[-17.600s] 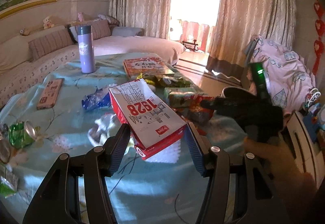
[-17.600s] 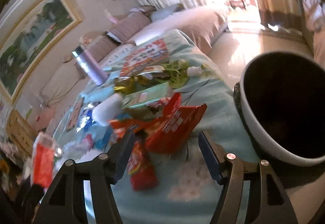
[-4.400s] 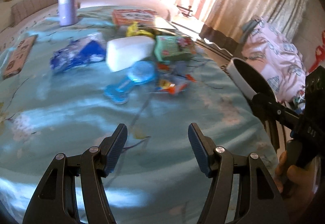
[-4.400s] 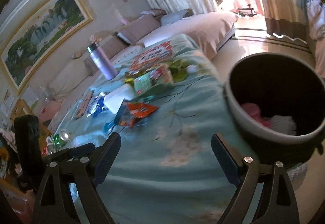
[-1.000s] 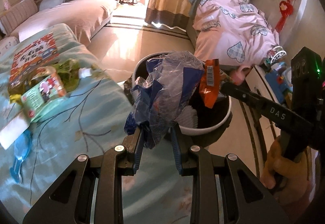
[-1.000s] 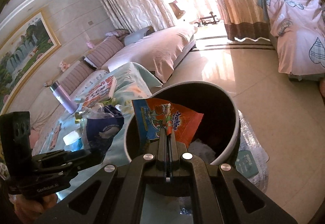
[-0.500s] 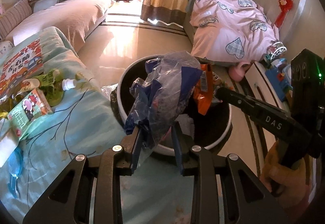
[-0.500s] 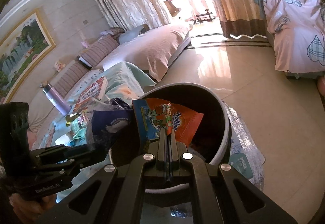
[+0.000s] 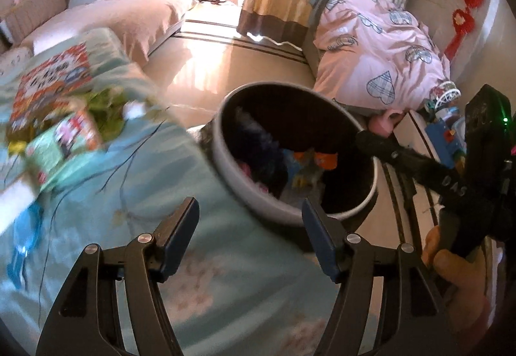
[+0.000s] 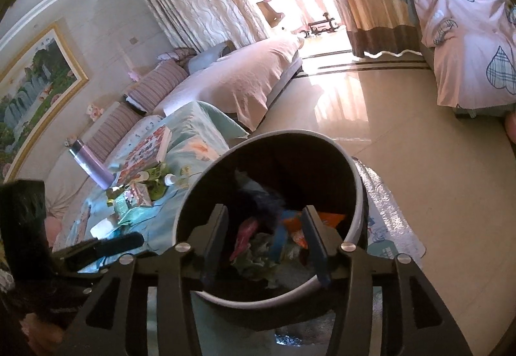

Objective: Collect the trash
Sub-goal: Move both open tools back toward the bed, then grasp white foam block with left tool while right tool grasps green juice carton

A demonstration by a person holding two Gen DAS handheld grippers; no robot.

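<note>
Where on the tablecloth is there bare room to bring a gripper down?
Bare: the tablecloth between the left gripper and the trash bin. Crowded: the far end, where the green carton, red box and purple flask cluster.

The left gripper [image 9: 250, 228] hangs over the teal tablecloth [image 9: 135, 181], jaws just opened, nothing between them. At twelve o'clock the bin [image 9: 258, 194] holds an orange wrapper [image 9: 325, 159]. At three o'clock the right gripper [image 9: 367, 138] reaches over its rim.
</note>
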